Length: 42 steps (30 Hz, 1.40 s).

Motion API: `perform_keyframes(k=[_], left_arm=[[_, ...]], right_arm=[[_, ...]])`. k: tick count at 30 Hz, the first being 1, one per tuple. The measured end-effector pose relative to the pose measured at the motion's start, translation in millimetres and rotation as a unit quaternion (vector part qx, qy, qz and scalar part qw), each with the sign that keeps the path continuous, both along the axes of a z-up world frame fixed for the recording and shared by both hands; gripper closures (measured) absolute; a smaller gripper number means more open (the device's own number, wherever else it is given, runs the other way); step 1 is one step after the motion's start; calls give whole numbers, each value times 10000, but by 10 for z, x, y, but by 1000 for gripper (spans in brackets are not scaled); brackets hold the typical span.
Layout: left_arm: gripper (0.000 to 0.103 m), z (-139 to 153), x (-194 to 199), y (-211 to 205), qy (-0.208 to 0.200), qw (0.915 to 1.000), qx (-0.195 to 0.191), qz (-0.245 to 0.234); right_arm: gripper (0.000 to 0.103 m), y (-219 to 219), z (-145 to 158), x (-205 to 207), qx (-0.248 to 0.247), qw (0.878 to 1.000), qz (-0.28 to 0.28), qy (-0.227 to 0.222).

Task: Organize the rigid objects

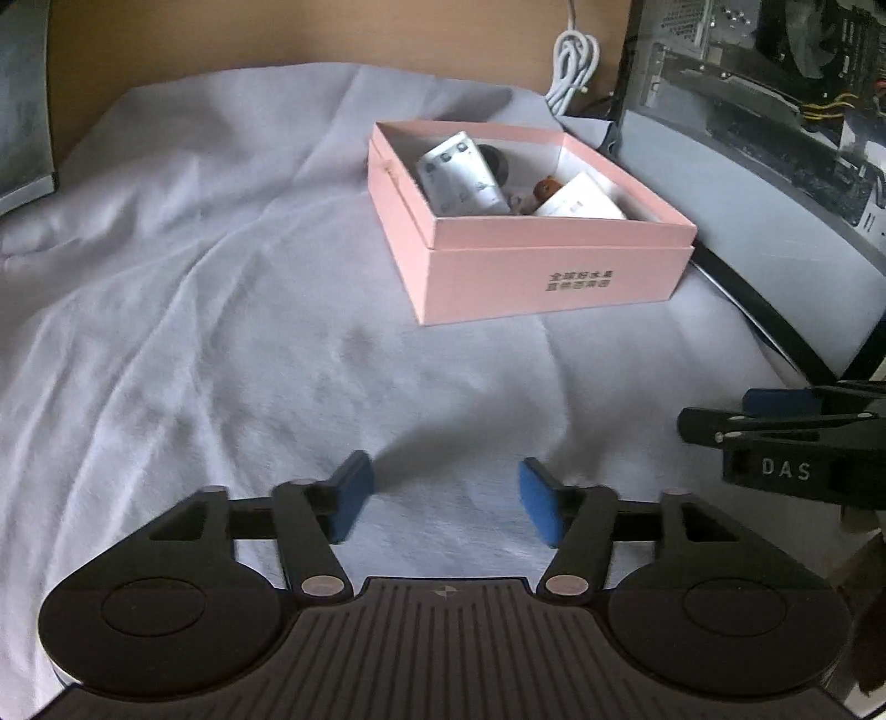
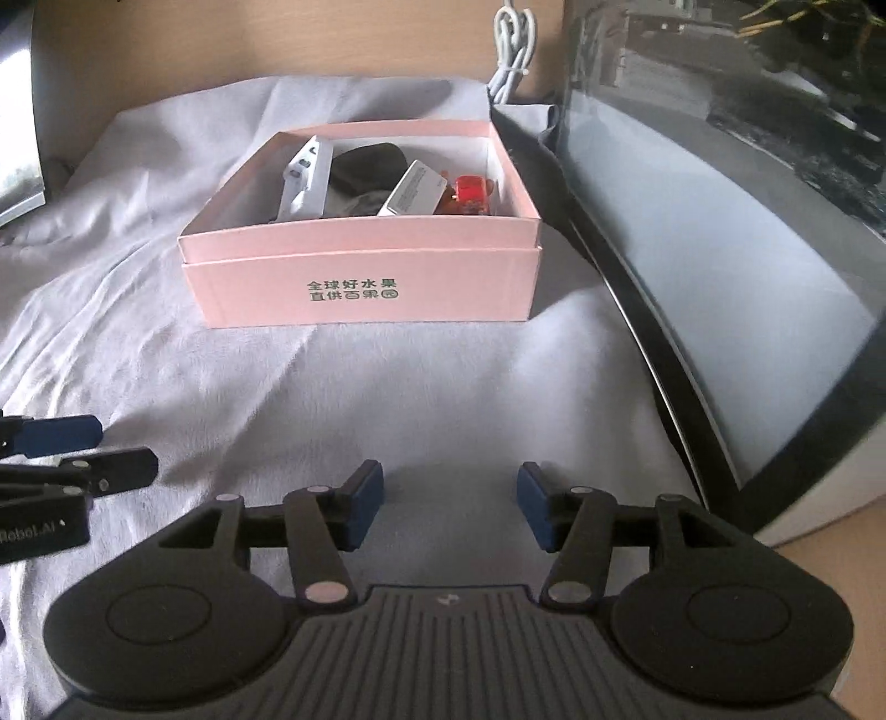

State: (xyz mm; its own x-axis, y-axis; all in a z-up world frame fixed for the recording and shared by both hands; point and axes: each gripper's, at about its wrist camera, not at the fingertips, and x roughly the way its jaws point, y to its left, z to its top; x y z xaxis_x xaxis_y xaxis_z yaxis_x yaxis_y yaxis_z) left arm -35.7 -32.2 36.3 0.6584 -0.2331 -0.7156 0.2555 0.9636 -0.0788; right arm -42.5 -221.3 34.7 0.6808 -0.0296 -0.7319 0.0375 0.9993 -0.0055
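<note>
A pink cardboard box stands open on the pale cloth, far ahead of both grippers. Inside it lie a white carton, a second white box, a black object, a small brown figure and a red toy. My left gripper is open over bare cloth with nothing between its blue pads. My right gripper is open too, likewise empty, low over the cloth. Each gripper shows at the edge of the other's view.
A glass-sided computer case runs along the right side, close to the box. A coiled white cable lies behind the box against the tan wall. A dark panel stands at the far left. Wrinkled cloth covers the surface.
</note>
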Motion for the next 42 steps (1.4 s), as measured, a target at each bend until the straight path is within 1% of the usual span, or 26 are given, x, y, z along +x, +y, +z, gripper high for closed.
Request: perform_keyframes(k=[1,5,6,8,9,10,11,12,14,15,17,19,21,22,26,42], left_arm=[[28,-13,18,-57,-22,10000,32,11],[24,-48,-24,-287,-90,9986,469,232],[24,-50,-16,-317,-93,9984,440,347],[25,-31,3,-325,-52,9982,231,554],[27,-13,-5,-303,-34,9983,-30,582],[35,5,-20,-279,-38,9982,-259,541],[39,27,-51,-272,-78,9980,-418,471],[45,64,-113,-274,-111,9978,-480,454],[45,151,-246,-284,-60,9973,-525,515],[44,217,-358,-292,-167,9971,-497,553],[44,327,-579,-334,-556,9959,-288,661],[44,422,-742,-363,-890,9931,-198,737],[44,496,-817,-375,-1105,9902,-213,826],[44,515,-836,-381,-1148,9895,-221,852],[44,533,-872,-421,-1120,9901,-175,832],[44,519,-907,-454,-1093,9910,-95,762]], right_arm=[[45,-11,-3,-11,-2,10000,27,-15],[43,-78,-14,5,30,9995,306,-31],[42,-97,-12,11,56,9992,395,-33],[40,-146,-7,-3,143,9982,583,-20],[40,-163,3,-26,176,9977,658,-12],[40,-187,17,-61,215,9970,748,-37],[39,-215,40,-120,246,9963,817,-124],[39,-235,63,-174,231,9963,810,-197],[39,-280,143,-304,289,9967,703,-293],[37,-310,197,-378,383,9967,622,-368],[29,-349,309,-557,525,9950,489,-689],[29,-338,373,-694,533,9930,495,-927],[29,-301,420,-766,460,9915,603,-1054],[29,-293,442,-789,436,9907,653,-1116],[29,-309,498,-838,411,9893,630,-1250],[29,-318,516,-898,447,9895,568,-1251]])
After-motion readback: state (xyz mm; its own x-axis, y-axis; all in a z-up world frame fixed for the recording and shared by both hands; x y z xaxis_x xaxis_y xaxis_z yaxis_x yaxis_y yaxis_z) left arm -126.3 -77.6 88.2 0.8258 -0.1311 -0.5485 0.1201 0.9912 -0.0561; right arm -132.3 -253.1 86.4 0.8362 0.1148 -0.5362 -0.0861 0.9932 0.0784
